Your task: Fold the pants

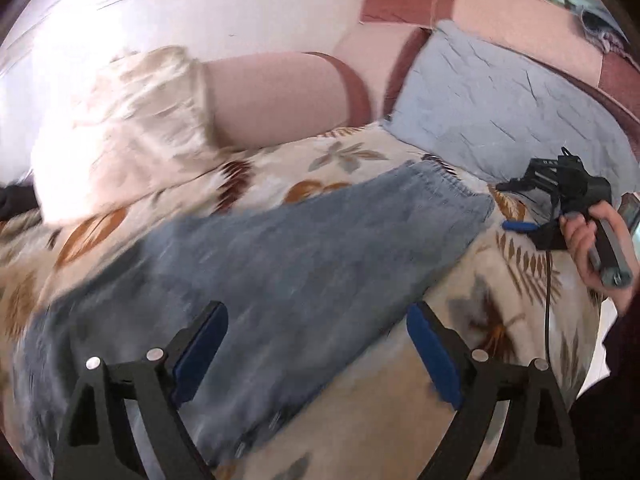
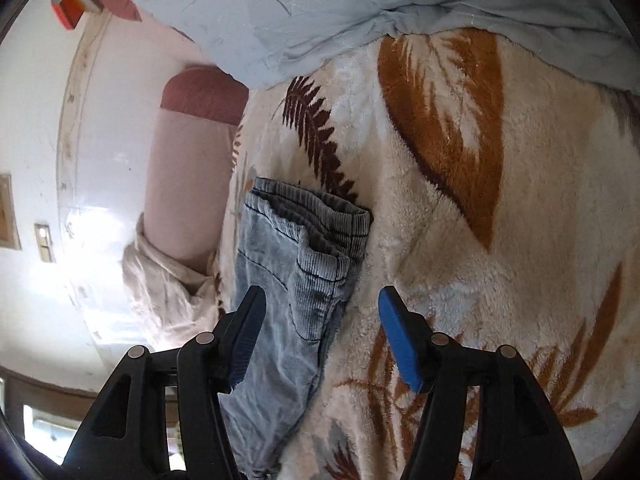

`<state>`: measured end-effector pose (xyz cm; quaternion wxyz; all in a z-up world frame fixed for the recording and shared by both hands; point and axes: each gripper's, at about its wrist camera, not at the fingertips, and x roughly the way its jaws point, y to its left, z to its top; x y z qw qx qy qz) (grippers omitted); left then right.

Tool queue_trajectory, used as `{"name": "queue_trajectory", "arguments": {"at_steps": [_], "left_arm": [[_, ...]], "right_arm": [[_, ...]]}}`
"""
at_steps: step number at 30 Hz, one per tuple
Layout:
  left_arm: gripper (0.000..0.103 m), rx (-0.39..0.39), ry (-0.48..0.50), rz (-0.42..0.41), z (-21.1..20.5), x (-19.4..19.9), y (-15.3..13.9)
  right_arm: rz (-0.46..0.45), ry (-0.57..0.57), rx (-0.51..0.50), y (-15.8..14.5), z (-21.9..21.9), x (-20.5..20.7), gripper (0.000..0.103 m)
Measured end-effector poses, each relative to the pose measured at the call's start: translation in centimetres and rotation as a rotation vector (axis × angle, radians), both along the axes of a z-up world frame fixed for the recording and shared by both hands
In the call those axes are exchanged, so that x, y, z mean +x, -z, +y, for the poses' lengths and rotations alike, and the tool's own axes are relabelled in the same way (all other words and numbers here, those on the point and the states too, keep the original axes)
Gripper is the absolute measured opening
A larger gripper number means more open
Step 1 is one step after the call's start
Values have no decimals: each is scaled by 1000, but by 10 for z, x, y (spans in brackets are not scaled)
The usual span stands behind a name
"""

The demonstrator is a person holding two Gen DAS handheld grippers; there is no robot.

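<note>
— Where are the pants?

— One pair of pale blue pants (image 1: 280, 256) lies flat on my leaf-print blanket (image 2: 500, 240). In the left view it runs from the near left to its elastic waistband (image 2: 320, 224) at the far right. The right view shows that waistband folded over itself, just ahead of my tongs.

— And your tongs?

— Two. My left gripper (image 1: 316, 344) hangs low over the pants with its jaws spread wide and nothing between them; both blue pads (image 1: 200, 352) are bare. My right gripper (image 2: 320, 332) is also wide open and empty, its left finger over the denim and its right one over the blanket.

— Your hands?

— Only my right hand (image 1: 592, 248) shows, at the far right, fist closed round the handle, tongs pointing left toward the waistband.

— Anything around?

— One blue-grey pillow (image 1: 500, 112) beyond the waistband, a pink headboard (image 1: 280, 92), a cream cloth (image 1: 132, 128) at the far left.
</note>
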<state>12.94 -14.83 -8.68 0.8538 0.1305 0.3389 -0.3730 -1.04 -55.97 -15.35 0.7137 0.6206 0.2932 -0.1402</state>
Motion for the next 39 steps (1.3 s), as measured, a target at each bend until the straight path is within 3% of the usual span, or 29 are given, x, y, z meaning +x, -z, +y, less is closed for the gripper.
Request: {"name": "queue_trajectory", "arguments": {"at_steps": [6, 9, 10, 15, 19, 24, 28, 31, 39], "left_arm": [[84, 54, 72, 52, -98, 46, -15], [73, 78, 121, 71, -148, 65, -19], [65, 83, 146, 80, -163, 69, -19], [44, 173, 263, 97, -235, 79, -6], [40, 251, 340, 126, -281, 86, 12], [37, 307, 452, 121, -313, 79, 24], [31, 329, 461, 124, -326, 82, 35], [18, 321, 449, 148, -329, 90, 39], [17, 354, 429, 98, -341, 94, 43]], "right_arm": [[17, 17, 79, 12, -11, -8, 59], [2, 2, 110, 16, -12, -5, 59], [-6, -5, 112, 16, -11, -3, 59], [-37, -3, 155, 19, -12, 8, 59], [-46, 17, 207, 30, -16, 6, 59], [-74, 40, 234, 35, -24, 3, 59], [-69, 36, 231, 35, -26, 8, 59], [-61, 31, 212, 32, -23, 13, 59], [-51, 28, 198, 31, -21, 15, 58]]}}
